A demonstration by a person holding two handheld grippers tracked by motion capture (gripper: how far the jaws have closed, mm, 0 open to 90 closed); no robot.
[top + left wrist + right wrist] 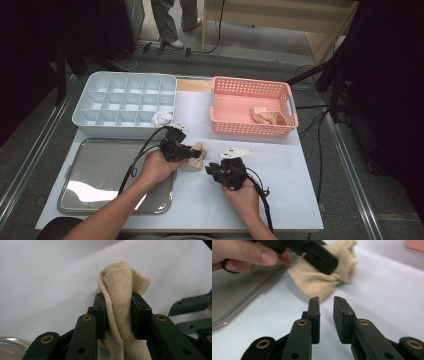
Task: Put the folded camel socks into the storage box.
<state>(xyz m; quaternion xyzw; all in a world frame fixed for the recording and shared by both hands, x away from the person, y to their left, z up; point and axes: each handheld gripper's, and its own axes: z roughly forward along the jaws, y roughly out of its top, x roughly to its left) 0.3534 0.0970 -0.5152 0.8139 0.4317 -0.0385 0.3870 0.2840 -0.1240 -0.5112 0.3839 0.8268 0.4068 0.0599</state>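
Observation:
A beige cloth point(198, 160) lies bunched on the white table top, just right of the metal tray. My left gripper point(192, 150) is shut on it; in the left gripper view the cloth point(122, 280) stands pinched between the two black pads of the left gripper point(117, 298). My right gripper point(214, 170) rests a little to the right of the cloth and nearer the person. In the right gripper view the right gripper point(327, 301) stands open by a narrow gap with nothing in it. The cloth point(317, 282) lies just beyond its tips, apart from them.
A pale blue divided box point(100, 130) at the back left holds a crumpled white cloth point(161, 118) in its near right cell. A pink basket point(250, 131) at the back right holds beige cloths point(267, 116). The metal tray point(100, 170) lies at the front left.

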